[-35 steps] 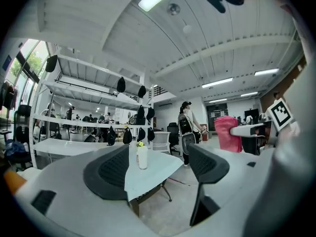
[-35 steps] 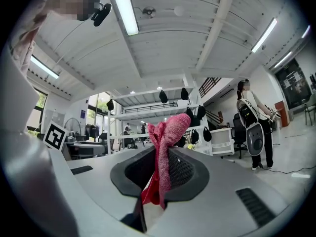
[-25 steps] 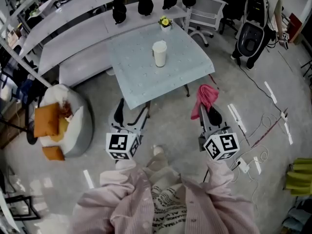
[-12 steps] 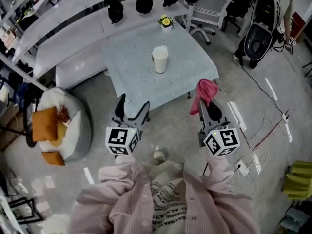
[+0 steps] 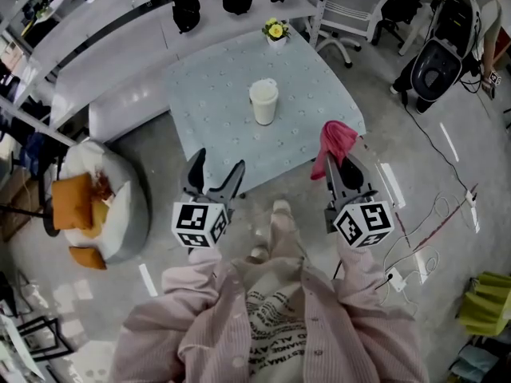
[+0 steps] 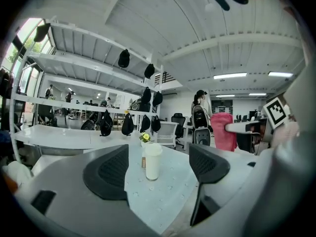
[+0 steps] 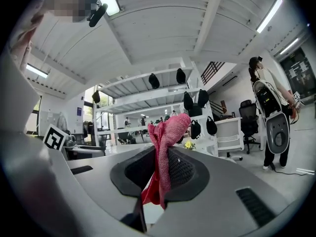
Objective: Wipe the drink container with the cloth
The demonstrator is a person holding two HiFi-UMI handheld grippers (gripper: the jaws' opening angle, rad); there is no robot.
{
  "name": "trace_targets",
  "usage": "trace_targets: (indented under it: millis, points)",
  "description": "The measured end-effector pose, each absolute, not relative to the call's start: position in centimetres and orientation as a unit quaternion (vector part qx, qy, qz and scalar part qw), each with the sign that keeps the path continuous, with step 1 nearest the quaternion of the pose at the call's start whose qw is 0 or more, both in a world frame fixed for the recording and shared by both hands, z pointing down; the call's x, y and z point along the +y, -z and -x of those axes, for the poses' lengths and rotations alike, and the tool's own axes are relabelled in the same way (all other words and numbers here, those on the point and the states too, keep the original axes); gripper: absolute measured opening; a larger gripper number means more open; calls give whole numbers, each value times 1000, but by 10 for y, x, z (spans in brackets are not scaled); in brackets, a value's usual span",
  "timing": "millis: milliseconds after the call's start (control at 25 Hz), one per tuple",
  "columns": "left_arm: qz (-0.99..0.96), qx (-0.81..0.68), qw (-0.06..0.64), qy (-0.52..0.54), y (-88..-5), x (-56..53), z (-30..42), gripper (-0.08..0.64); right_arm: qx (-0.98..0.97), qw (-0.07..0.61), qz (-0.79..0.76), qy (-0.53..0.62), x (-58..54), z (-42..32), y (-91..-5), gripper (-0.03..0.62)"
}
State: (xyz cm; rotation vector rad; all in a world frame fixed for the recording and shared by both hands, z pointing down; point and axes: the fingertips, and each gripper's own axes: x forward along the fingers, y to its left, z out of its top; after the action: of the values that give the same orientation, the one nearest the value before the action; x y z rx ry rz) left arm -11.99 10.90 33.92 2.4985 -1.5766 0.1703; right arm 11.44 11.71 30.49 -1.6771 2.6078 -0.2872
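- Pale blue square worktop (image 5: 303, 110) on grey floor (image 5: 152, 154), white shelves (image 5: 104, 22) behind.
- White cylindrical drink container (image 5: 263, 103) stands at its middle.
- Left tongs (image 5: 217, 166) gape empty by the near edge; right tongs (image 5: 339, 163) clamp a pink cloth (image 5: 335, 142) at the near-right corner.

**Open jaws frame the drink container**

The left gripper (image 6: 158, 168) holds its jaws wide apart with nothing gripped; between them, farther off, a white drink container (image 6: 152, 162) stands upright on the pale table (image 6: 165, 199); a small flower pot (image 6: 144, 138) sits behind it; a pink cloth (image 6: 223, 131) hangs at right; black bags (image 6: 127, 125) hang from the shelves (image 6: 74, 63).
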Motion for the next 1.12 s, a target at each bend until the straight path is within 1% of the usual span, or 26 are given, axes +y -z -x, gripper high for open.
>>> trace_targets:
  millis: [520,760,1120]
  points:
    - [-842,-518,134,-71,-376,-25,83,353,862,1,493,119,-38,-122,-323,54]
    - [-844,-510,130,-102,-396,-63,73,353,872,2,472,130,-73,-123,-332,54]
    - [-863,-456,131,-175,-434,-102,47,354,881,-15,450,147,-103,-117,-349,54]
